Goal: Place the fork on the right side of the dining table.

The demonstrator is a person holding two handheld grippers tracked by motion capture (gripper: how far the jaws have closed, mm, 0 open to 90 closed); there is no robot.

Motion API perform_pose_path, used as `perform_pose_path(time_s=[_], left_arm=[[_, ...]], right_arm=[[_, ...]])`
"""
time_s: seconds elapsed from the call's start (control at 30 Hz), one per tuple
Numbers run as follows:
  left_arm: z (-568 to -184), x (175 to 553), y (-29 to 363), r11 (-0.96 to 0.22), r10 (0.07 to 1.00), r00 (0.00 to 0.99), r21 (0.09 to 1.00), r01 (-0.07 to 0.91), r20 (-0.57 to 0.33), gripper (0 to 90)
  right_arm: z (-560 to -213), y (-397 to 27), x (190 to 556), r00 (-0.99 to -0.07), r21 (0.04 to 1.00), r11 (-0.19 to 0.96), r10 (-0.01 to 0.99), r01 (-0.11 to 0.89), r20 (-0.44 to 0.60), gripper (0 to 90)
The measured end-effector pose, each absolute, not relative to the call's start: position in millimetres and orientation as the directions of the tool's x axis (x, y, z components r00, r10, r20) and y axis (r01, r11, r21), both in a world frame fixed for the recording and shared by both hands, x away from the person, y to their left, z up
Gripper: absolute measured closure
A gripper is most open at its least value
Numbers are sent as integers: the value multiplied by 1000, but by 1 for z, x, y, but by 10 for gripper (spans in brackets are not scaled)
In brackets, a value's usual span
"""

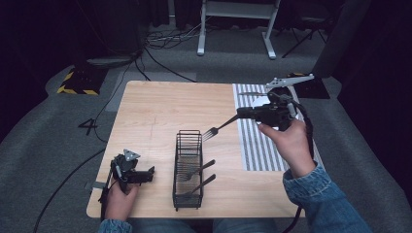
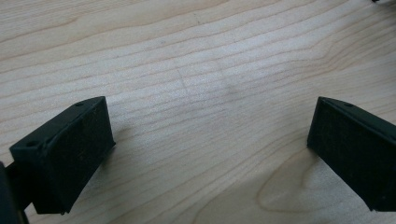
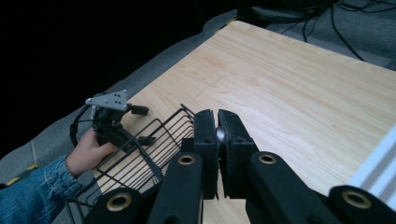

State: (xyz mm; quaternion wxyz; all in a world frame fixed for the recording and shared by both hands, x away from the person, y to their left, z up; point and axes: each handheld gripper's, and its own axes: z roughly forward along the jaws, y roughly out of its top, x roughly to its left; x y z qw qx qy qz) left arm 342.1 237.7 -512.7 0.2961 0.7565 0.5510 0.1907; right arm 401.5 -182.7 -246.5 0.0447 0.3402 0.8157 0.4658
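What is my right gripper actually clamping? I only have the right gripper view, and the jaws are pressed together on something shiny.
Observer: A fork, held by its handle in the right gripper, tines pointing toward the wire basket.
Operator: Anything in that basket already?
Observer: Two forks lie in it, handles sticking out over its right side.
Operator: And my left gripper?
Observer: The left gripper is open, with bare wooden table between its jaws, left of the basket.
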Motion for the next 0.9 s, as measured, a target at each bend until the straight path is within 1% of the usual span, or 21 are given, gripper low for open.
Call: perform_pose_path(time_s=[0.17, 0.33, 0.57, 0.9], left_arm=[[-513, 342, 238, -218, 947, 320, 658, 721, -37, 3], [-513, 342, 238, -218, 947, 320, 658, 721, -37, 3], [-513, 342, 238, -218, 947, 320, 658, 721, -38, 3], [-513, 342, 238, -217, 947, 320, 658, 721, -38, 3]], right_arm=[[-239, -208, 402, -731, 798, 302, 640, 522, 236, 862], [-238, -223, 404, -708, 799, 280, 664, 532, 239, 862], [-242, -249, 414, -648, 791, 237, 721, 563, 245, 862], [-250, -277, 427, -582, 775, 204, 776, 598, 245, 862]])
